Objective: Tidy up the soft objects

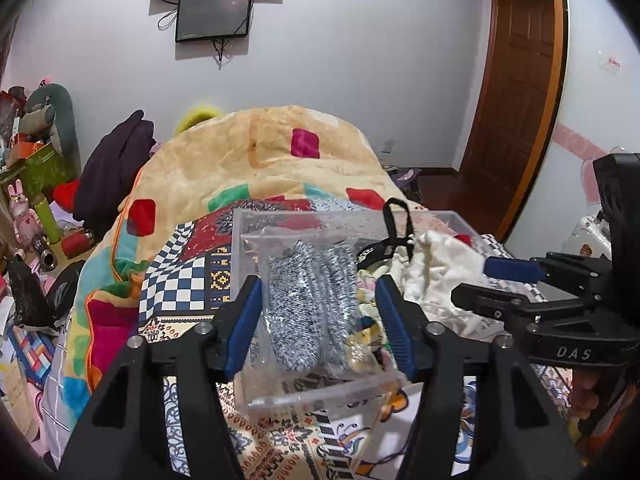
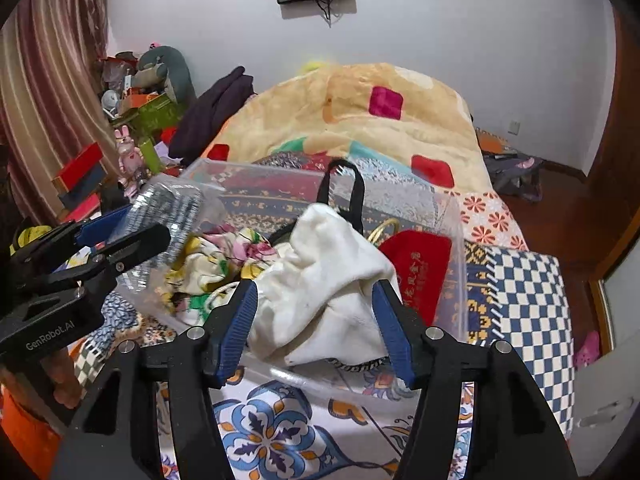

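A clear plastic box (image 1: pixel 320 394) sits on the patterned bedspread. Over its left part, a clear bag of grey speckled socks (image 1: pixel 308 300) hangs between the blue pads of my left gripper (image 1: pixel 319 282); the jaws stand apart and a gap shows on the right side. My right gripper (image 2: pixel 315 285) is open around a crumpled white cloth (image 2: pixel 328 272) lying in the box (image 2: pixel 454 216). Floral fabric (image 2: pixel 224 252), a red pouch (image 2: pixel 420 268) and a black strap (image 2: pixel 344 184) also lie inside. Each gripper shows in the other's view: left gripper (image 2: pixel 120 248), right gripper (image 1: pixel 480 284).
A yellow blanket (image 1: pixel 260 152) with coloured squares is heaped behind the box. A dark garment (image 1: pixel 116 168) and boxes, toys and bottles (image 1: pixel 36 184) crowd the left. A wooden door (image 1: pixel 520 100) stands at the right, and a blue checked cushion (image 2: pixel 532 300) lies right of the box.
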